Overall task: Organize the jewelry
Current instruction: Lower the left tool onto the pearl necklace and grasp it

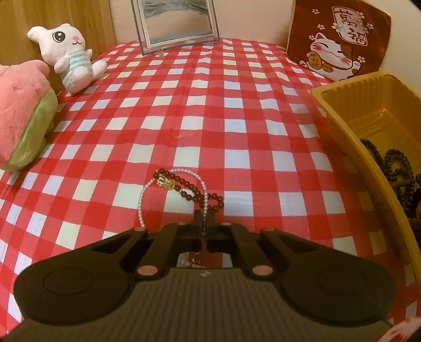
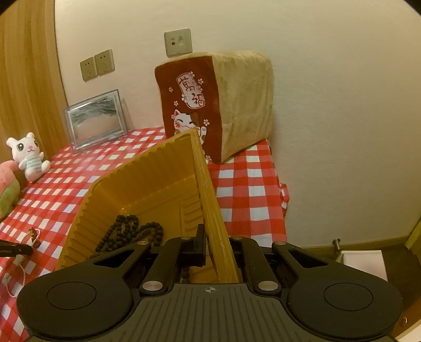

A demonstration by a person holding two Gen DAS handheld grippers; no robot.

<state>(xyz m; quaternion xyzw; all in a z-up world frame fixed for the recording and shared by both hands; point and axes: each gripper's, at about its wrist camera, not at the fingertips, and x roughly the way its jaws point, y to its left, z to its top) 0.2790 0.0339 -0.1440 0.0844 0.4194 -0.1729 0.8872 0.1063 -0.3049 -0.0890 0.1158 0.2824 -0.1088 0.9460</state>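
A white pearl strand [image 1: 142, 200] lies looped on the red checked cloth [image 1: 210, 110]. It crosses a dark red bead bracelet [image 1: 189, 186] that carries a gold charm [image 1: 164, 182]. My left gripper [image 1: 204, 217] is shut on the near end of the pearl strand. In the right wrist view, the same gripper's dark tip [image 2: 15, 250] shows at the left edge. My right gripper [image 2: 210, 232] is shut on the right wall of the yellow tray [image 2: 208, 197]; its right finger is hidden behind that wall. Dark wooden bead strands [image 2: 126, 232] lie inside the tray [image 1: 339, 126].
A white bunny plush [image 1: 69, 56] and a watermelon plush [image 1: 23, 115] sit at the left. A picture frame [image 1: 176, 23] and a lucky-cat cushion [image 1: 339, 42] stand at the back. The table's right edge [image 2: 281, 200] drops to the floor, where a white box [image 2: 365, 263] stands.
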